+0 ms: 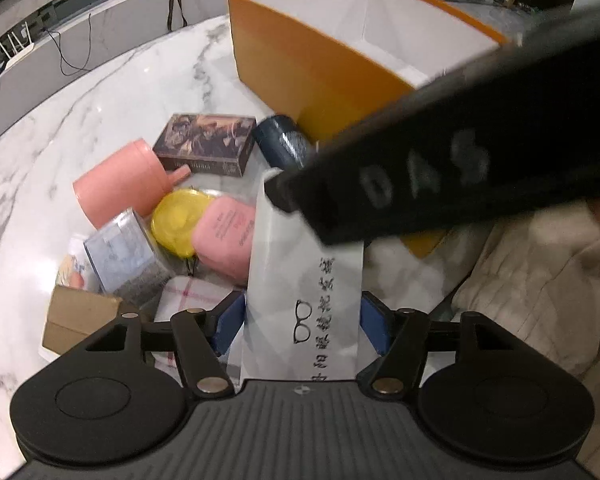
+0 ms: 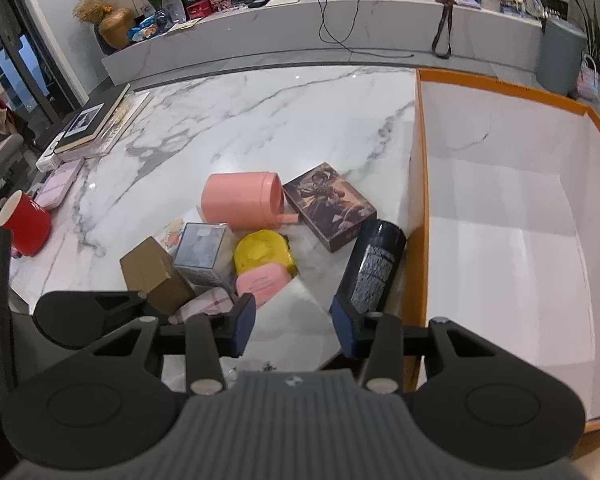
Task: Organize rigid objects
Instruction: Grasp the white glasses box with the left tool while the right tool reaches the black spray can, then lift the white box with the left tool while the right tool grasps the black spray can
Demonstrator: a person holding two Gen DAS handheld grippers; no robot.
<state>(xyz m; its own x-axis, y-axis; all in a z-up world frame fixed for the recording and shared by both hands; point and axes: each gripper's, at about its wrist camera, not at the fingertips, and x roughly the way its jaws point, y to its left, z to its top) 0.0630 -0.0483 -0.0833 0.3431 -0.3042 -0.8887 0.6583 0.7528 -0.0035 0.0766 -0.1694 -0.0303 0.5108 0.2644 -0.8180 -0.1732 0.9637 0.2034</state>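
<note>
My left gripper (image 1: 302, 320) is shut on a long white glasses case (image 1: 304, 280) with black print and holds it above the pile. The other gripper's black body (image 1: 460, 152) crosses in front of it. The pile holds a pink cup (image 1: 120, 184), a dark picture box (image 1: 208, 144), a dark blue can (image 1: 284, 144), a yellow disc (image 1: 178, 218) and a pink case (image 1: 224, 236). The orange box (image 1: 320, 64), white inside, stands behind. My right gripper (image 2: 292, 328) is open and empty above the table, beside the dark blue can (image 2: 374, 264) and the orange box (image 2: 418, 240).
A brown carton (image 2: 156, 272), a blue-grey box (image 2: 204, 252) and a checked cloth (image 1: 192, 296) lie in the pile. A red mug (image 2: 26, 226) and stacked books (image 2: 88, 124) sit at the table's left. A beige cushion (image 1: 540, 280) lies at right.
</note>
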